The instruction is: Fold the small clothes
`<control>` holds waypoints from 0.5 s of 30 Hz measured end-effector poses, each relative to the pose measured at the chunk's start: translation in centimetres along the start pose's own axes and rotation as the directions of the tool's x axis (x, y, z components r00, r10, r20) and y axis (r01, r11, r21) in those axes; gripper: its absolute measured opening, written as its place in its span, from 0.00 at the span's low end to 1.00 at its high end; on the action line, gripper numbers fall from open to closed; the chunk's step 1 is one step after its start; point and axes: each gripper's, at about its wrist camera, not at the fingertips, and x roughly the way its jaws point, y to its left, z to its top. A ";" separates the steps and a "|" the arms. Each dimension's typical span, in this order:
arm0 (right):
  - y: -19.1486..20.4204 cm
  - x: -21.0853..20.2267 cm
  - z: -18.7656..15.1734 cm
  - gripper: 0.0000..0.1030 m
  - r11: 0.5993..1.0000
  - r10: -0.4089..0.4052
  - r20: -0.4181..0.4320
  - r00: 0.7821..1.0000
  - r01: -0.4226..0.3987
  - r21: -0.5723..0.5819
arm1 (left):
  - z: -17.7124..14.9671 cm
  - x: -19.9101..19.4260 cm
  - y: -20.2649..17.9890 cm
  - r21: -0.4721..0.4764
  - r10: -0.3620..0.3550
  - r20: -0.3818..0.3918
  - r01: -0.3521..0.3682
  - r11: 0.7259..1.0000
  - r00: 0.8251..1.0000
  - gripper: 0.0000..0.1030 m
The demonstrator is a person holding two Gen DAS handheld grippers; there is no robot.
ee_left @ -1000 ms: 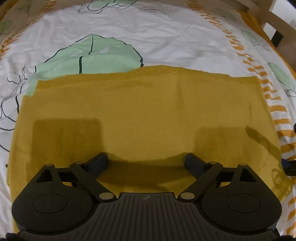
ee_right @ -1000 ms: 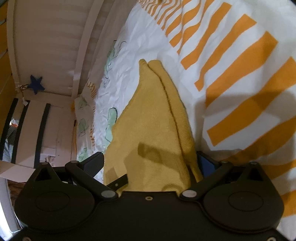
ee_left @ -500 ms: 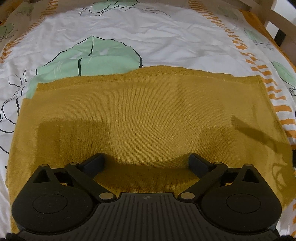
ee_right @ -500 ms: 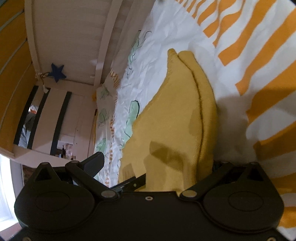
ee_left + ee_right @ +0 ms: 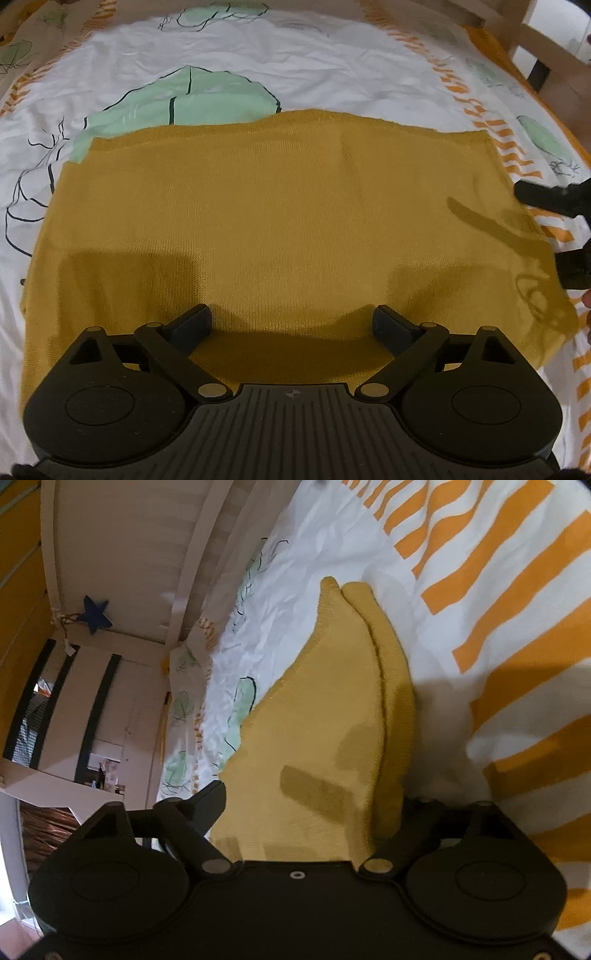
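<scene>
Slippage is the main worry seen through the left wrist camera: the mustard knit garment (image 5: 288,221) lies spread flat on the bed's printed duvet (image 5: 258,55), covering part of a green leaf motif, and the left tongs (image 5: 291,325) hang released, steeply tilted down over the near hem with both fingers wide apart and nothing between them. If they close from here without first reaching the fabric edge, they would likely pinch only the top layer or bunch a ridge in the middle, so the fold would come out crooked. At the right border of this view the right tongs (image 5: 554,229) sit at the garment's side edge, with a fingertip of the person's hand just visible below them. Through the right wrist camera, those right tongs (image 5: 310,805) are tipped gently down and rolled sideways along the bed, with the garment's doubled side edge (image 5: 369,701) running up between the fingers; the jaws have just been closing around it, yet I cannot tell whether the pads press the cloth, since the right finger is hidden behind the fold. A partial bite here could catch one layer and leave the other behind, or drag the soft knit across the orange-striped bedding (image 5: 480,572) and skew the edge. A white bed rail (image 5: 207,554) and a dark blue star (image 5: 96,613) stand beyond.
</scene>
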 end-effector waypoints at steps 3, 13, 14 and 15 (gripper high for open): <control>-0.3 -0.1 0.0 0.56 0.999 -0.036 0.002 0.999 0.036 -0.007 | 0.1 0.3 0.0 -0.005 0.000 0.004 0.000 1.000 1.000 0.94; 1.7 -0.4 -0.6 0.21 0.978 -0.176 0.025 0.984 0.178 -0.108 | 1.3 -1.3 2.6 -0.069 -0.066 -0.006 0.065 0.995 0.998 0.80; 2.2 -0.4 -0.8 0.21 0.975 -0.187 0.031 0.982 0.189 -0.119 | 1.6 -1.9 3.5 -0.087 -0.060 0.009 0.061 0.994 0.998 0.80; 2.6 -0.5 -0.9 0.21 0.970 -0.201 0.037 0.979 0.204 -0.131 | 1.7 -2.5 4.5 -0.102 -0.050 0.025 0.052 0.993 0.998 0.79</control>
